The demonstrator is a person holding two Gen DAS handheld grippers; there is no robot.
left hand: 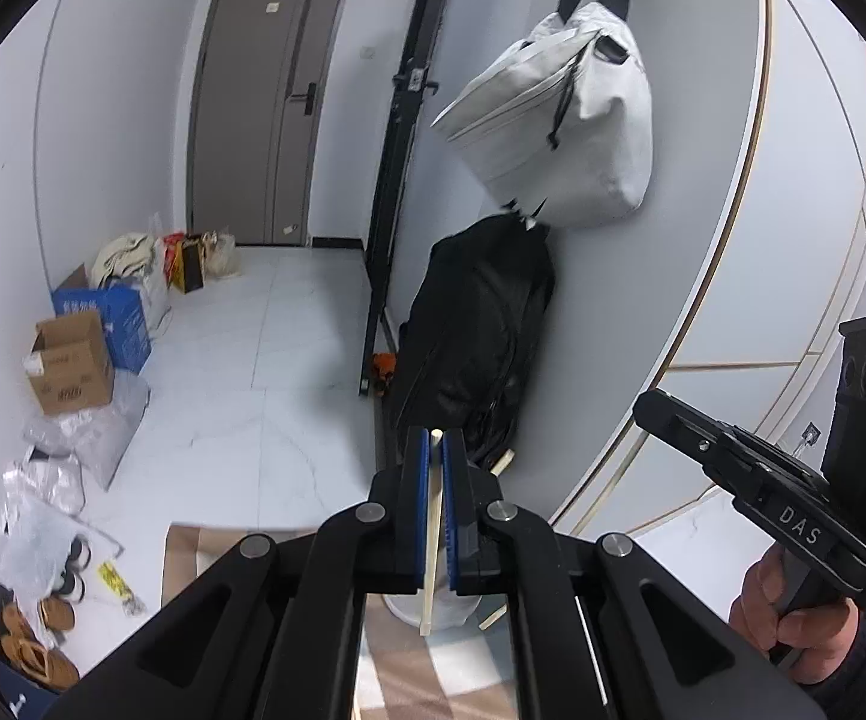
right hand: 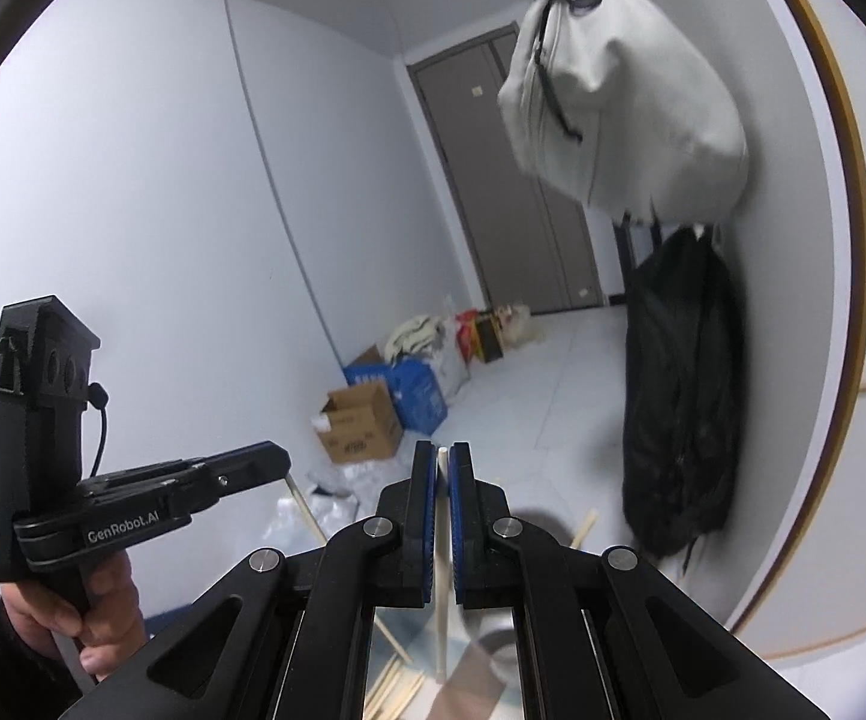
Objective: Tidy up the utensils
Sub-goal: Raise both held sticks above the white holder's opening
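Observation:
My left gripper point(left hand: 436, 438) is shut on a pale chopstick point(left hand: 431, 540) that stands upright between its blue pads, its lower end hanging near a white cup point(left hand: 454, 606). My right gripper point(right hand: 442, 455) is shut on another pale chopstick point(right hand: 440, 576), also upright. Each gripper shows in the other's view: the right one point(left hand: 727, 456) at the right edge, the left one point(right hand: 193, 480) at the left with its chopstick point(right hand: 307, 510) hanging below. More loose chopsticks point(right hand: 397, 690) lie low in the right wrist view beside a blurred white cup point(right hand: 502, 642).
A checked cloth point(left hand: 433, 672) lies under the cup. A white bag point(left hand: 565, 114) and a black coat point(left hand: 481, 330) hang on the curved wall ahead. Cardboard boxes point(left hand: 70, 366), plastic bags and shoes line the left of the tiled floor. A grey door point(left hand: 265, 96) stands at the back.

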